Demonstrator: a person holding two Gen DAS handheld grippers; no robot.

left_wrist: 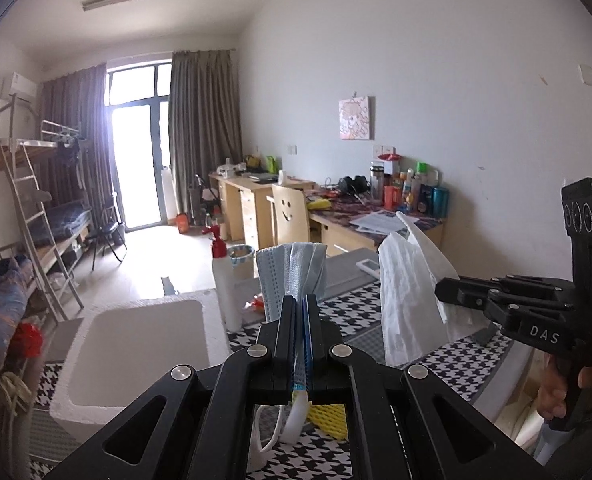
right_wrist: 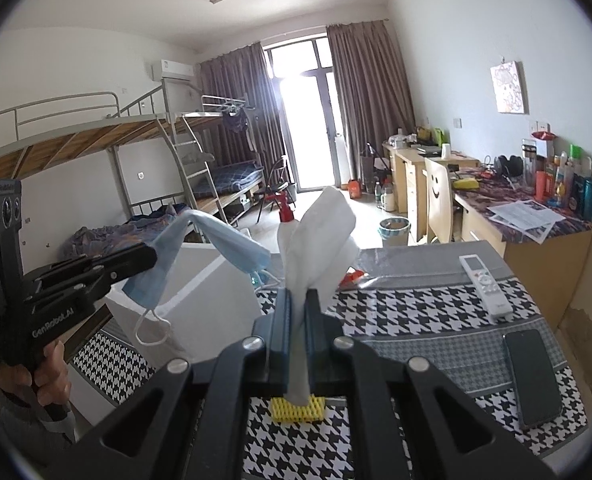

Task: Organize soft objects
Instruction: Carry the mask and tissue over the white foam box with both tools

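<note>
Two grippers, and we hold something soft in each. Our left gripper is clamped on a blue mask, which stands up from the fingers with its ear loop dangling over a white foam box. Our right gripper is pinched shut on a white tissue that fans upward above the houndstooth cloth. Beneath both lies a yellow foam net. Farther right on the cloth rest a remote and a phone.
</note>
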